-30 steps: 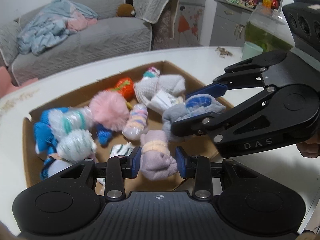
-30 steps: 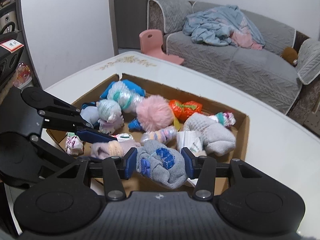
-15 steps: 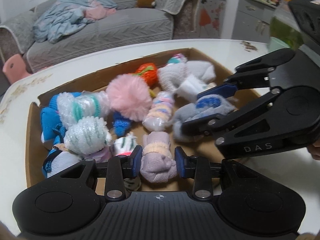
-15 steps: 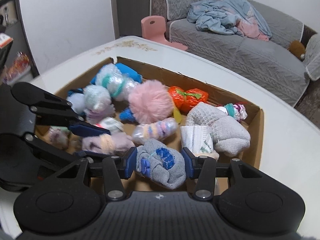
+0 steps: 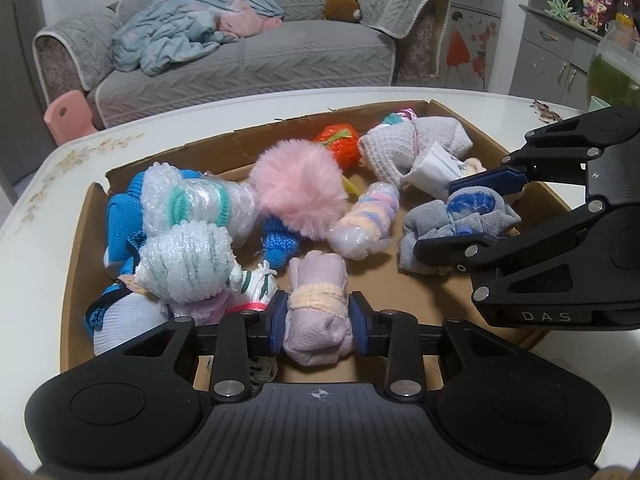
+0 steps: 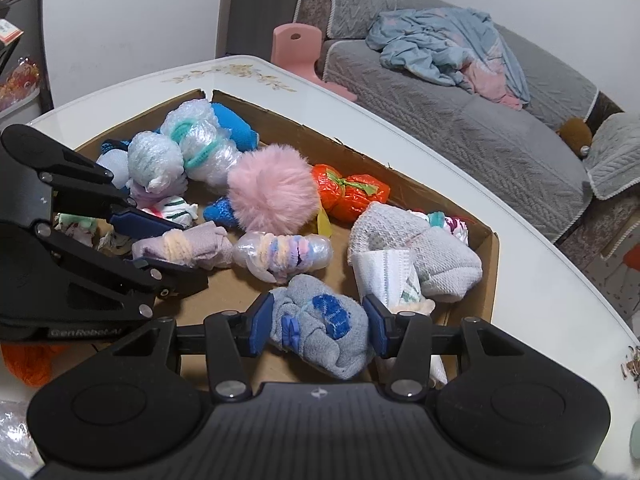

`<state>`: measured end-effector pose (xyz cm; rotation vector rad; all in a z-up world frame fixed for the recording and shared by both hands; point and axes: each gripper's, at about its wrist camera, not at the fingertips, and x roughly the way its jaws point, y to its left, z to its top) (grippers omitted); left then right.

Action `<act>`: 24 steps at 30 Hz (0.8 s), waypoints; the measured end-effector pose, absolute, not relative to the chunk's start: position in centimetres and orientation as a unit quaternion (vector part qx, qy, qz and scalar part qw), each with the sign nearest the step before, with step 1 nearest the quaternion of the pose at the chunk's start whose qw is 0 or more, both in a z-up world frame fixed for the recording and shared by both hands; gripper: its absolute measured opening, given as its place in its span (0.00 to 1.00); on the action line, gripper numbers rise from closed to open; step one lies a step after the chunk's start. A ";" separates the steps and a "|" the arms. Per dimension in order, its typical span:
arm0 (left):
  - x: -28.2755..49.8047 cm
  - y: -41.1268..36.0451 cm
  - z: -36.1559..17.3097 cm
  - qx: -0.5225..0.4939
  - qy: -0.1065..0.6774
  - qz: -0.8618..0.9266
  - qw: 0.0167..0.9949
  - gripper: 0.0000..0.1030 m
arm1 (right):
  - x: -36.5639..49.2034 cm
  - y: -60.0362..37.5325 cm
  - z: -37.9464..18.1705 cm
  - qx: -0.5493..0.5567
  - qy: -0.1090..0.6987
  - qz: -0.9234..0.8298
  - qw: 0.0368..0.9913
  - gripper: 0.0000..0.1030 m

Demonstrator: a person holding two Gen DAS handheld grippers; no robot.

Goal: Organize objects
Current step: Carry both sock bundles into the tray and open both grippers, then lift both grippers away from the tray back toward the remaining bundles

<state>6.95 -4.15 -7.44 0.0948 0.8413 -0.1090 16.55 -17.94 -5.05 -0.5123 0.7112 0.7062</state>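
My left gripper is shut on a lilac rolled sock bundle tied with a peach band, low over the near side of the cardboard box. My right gripper is shut on a grey rolled sock bundle with blue patches, over the box's near right part. In the left wrist view the grey bundle sits between the right gripper's blue pads. The right wrist view shows the lilac bundle in the left gripper's grip at left.
The box holds a pink fluffy ball, an orange wrapped item, bubble-wrapped rolls, a pastel roll, a white-grey sock bundle and blue knits. It stands on a white table. A grey sofa lies beyond.
Both grippers sank lower over the box with their bundles still held; the box contents now appear closer and larger.
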 end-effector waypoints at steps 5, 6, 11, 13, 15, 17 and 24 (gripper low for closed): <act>6.9 -4.3 -7.3 0.044 0.409 -0.050 0.910 0.42 | 16.6 -18.2 -5.1 -0.221 0.340 0.324 0.855 0.45; 6.9 -4.3 -7.3 0.040 0.410 -0.051 0.910 0.45 | 16.7 -18.1 -5.1 -0.219 0.338 0.321 0.857 0.46; 6.8 -4.3 -7.3 0.039 0.411 -0.052 0.909 0.49 | 16.6 -18.4 -4.8 -0.200 0.341 0.314 0.863 0.48; 6.7 -4.4 -7.4 0.037 0.413 -0.051 0.909 0.51 | 16.3 -18.4 -4.6 -0.199 0.336 0.312 0.866 0.50; 6.6 -4.5 -7.3 0.040 0.414 -0.052 0.908 0.54 | 16.0 -18.5 -4.2 -0.204 0.331 0.306 0.869 0.53; 6.4 -4.8 -7.3 0.039 0.415 -0.060 0.907 0.64 | 15.8 -18.7 -3.8 -0.199 0.329 0.308 0.870 0.59; 5.7 -5.7 -6.7 0.048 0.408 -0.064 0.910 0.74 | 15.0 -18.6 -3.0 -0.203 0.322 0.312 0.871 0.65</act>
